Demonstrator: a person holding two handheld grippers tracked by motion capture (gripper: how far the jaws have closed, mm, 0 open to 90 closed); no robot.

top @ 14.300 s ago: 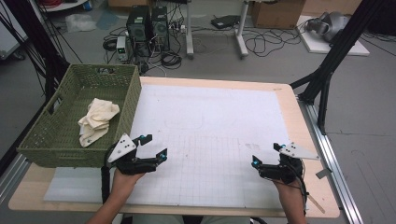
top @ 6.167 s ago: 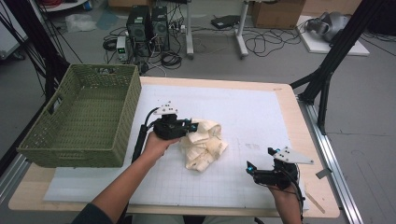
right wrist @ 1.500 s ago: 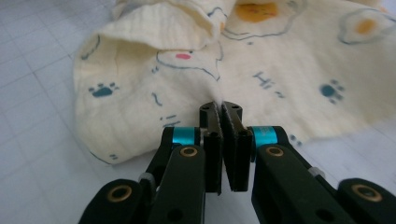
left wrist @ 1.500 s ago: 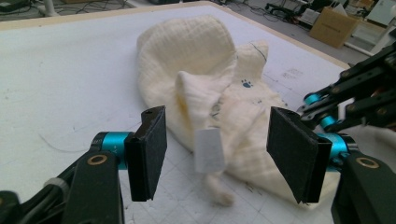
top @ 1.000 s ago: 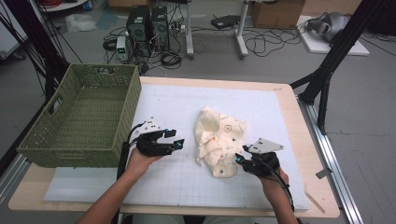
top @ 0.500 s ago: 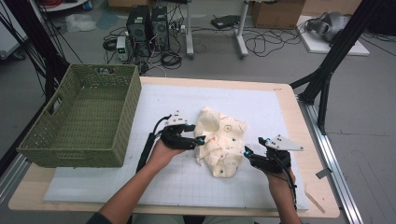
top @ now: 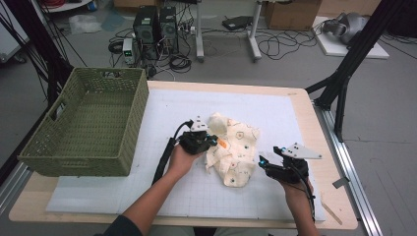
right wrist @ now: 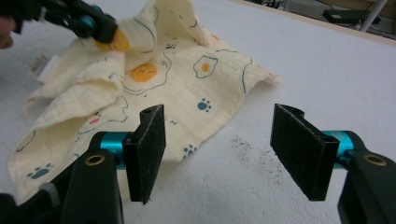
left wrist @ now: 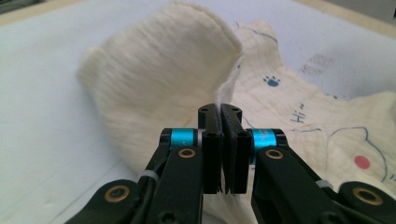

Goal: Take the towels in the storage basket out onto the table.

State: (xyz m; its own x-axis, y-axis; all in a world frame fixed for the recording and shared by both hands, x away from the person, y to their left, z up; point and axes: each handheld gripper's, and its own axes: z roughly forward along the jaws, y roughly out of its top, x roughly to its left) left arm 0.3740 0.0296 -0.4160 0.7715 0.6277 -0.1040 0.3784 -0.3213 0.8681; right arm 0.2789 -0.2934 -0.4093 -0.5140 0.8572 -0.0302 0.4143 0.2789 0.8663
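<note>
A cream muslin cloth printed with fried eggs and blue paw marks (top: 232, 147) lies crumpled near the middle of the white gridded mat (top: 275, 105) that covers the pale wooden table (top: 301, 98). The left gripper (top: 212, 139) sits at the cloth's left edge, held by the person's left hand (top: 183, 158), with its black cable curving back along the forearm. In the left gripper view its two black jaws are pressed together on a thin edge of the cloth (left wrist: 163, 88), which stands up in a fluffy curved fold just beyond the tips (left wrist: 223, 112); printed paw marks and the word "Hi" show on the flat part to the right.

The right gripper (top: 262, 162) rests low over the mat just beside the cloth's near right corner, held in the right hand (top: 295, 189), a grey three-cornered plate on top. In the right gripper view its jaws stand wide apart with nothing between them (right wrist: 219, 140); the cloth's edge lies just past the left jaw, and a scatter of dark specks marks the mat (right wrist: 252, 154) between them. The left gripper (right wrist: 95, 25) appears at the far left there, clamped on a raised fold.

A green woven plastic basket (top: 88, 125) stands on the left side of the table, well apart from the cloth.
</note>
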